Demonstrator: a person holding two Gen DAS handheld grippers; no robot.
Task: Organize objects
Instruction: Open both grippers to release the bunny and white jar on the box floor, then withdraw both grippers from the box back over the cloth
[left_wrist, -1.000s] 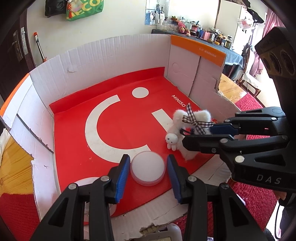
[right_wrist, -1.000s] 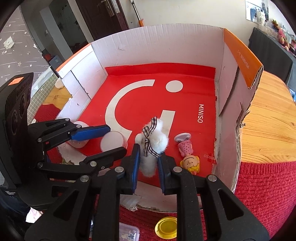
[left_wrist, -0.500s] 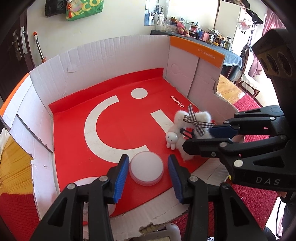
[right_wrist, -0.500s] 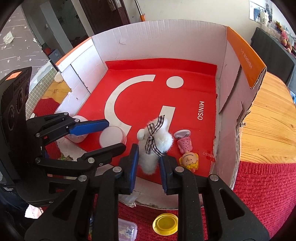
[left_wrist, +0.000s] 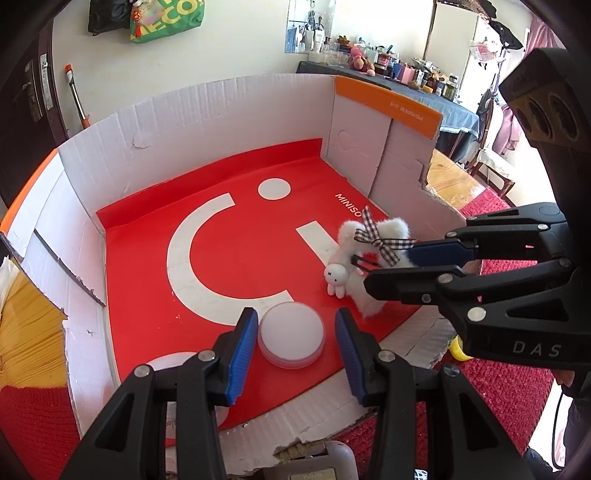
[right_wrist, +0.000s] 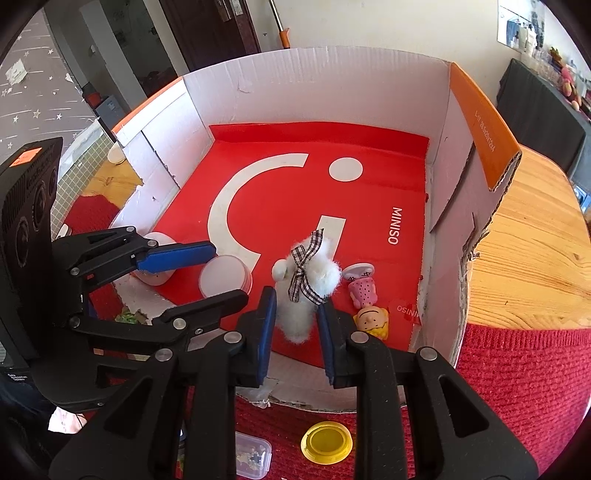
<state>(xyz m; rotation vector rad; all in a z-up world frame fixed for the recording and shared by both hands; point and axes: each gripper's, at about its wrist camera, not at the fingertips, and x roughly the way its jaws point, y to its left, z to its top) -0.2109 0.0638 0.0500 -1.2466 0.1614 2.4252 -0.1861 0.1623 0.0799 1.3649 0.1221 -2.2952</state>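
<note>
Right gripper (right_wrist: 293, 317) has its jaws narrow, clamped on the plush (right_wrist: 308, 286), a fluffy white toy with a checked bow (right_wrist: 304, 264). Blue pads (right_wrist: 266, 325) press both sides of the plush's lower end; its upper part sticks out forward over the red floor of the box (right_wrist: 317, 92). In the left wrist view the same gripper (left_wrist: 391, 264) comes in from the right, with the plush (left_wrist: 364, 266) pinched between its tips near the box's front right corner. Small white bunny head (left_wrist: 335, 275) hangs off the plush on the left side, just above the floor; contact with the floor cannot be told.

Left gripper (left_wrist: 291, 338) has jaws wide, one on each side of the round white tin (left_wrist: 291, 339). Left pad is at or almost at the tin's edge, right pad a little apart. Tin sits flat on the floor near the box's front edge. In the right wrist view the left gripper (right_wrist: 227, 273) flanks the tin (right_wrist: 223, 275) the same way. Second white round tin (right_wrist: 157, 275) sits behind its upper finger, at the front left corner.

Pink figure (right_wrist: 362, 286) and yellow-haired doll head (right_wrist: 371, 319) lie just right of the plush, near the right wall. Outside the box, on the red cloth (right_wrist: 517, 369): yellow lid (right_wrist: 326, 442) and a small clear case (right_wrist: 253, 459). Wooden counter (right_wrist: 535, 240) is right of the box.
</note>
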